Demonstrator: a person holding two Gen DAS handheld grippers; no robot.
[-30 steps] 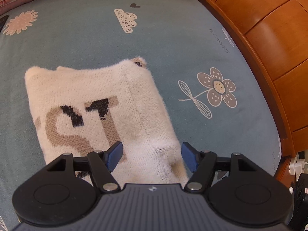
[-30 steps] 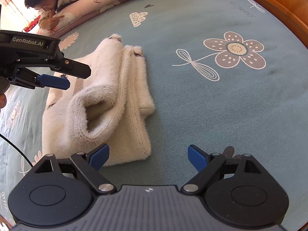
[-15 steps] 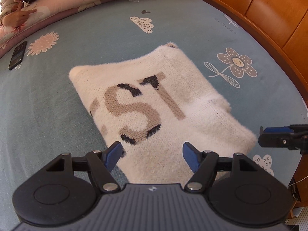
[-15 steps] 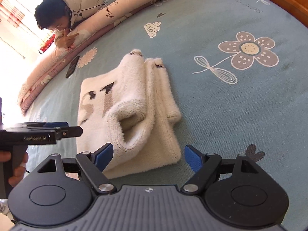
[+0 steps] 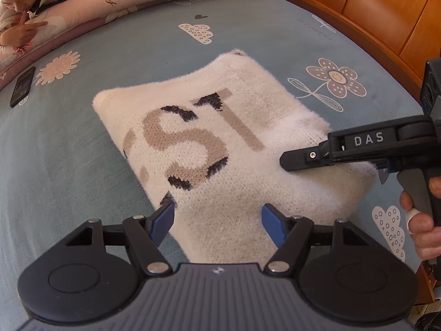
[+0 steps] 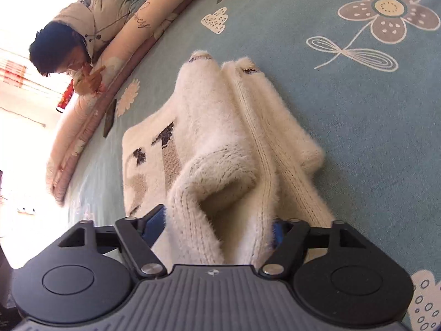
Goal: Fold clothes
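With the cream knit sweater lying part-folded on the blue bed sheet, the right claw, now closing around its near cuff end, should pinch every layer squarely, while the left claw, open and empty above its near edge, grips alongside.

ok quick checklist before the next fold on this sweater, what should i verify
1. Right tongs around the sweater's rolled edge: ok, jaws closing with the fabric between them.
2. Right pads pressing firmly: cannot tell, fuzz hides them.
3. Left tongs ready: not ok, open over the near edge, nothing gripped.
4. Sweater lying flat on the bedsheet: ok on the lettered side, bunched on the right.
5. Fold path free: ok, the phone lies far off.
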